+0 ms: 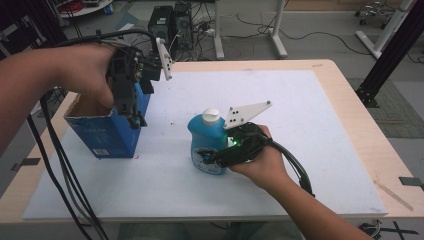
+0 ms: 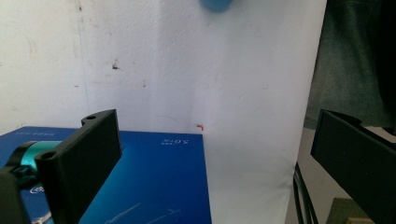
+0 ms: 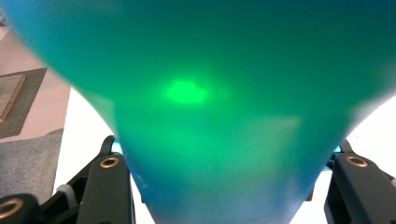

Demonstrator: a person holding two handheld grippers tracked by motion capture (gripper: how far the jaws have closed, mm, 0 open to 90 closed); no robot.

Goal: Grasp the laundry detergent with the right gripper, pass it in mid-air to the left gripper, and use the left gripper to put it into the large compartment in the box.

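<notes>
We squeeze the blue bottle (image 1: 208,145) with our right gripper (image 1: 212,157); its fingers are clamped on the bottle, which stands on the white surface (image 1: 310,150). Our left gripper (image 1: 134,120), fingers apart, hangs over the blue box (image 1: 107,132). Next, we think, we lift the bottle carefully toward the box.

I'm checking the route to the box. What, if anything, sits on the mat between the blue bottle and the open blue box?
Nothing visible: bare white mat lies between the blue bottle and the blue box. The left claw hangs over the box's near edge.
</notes>
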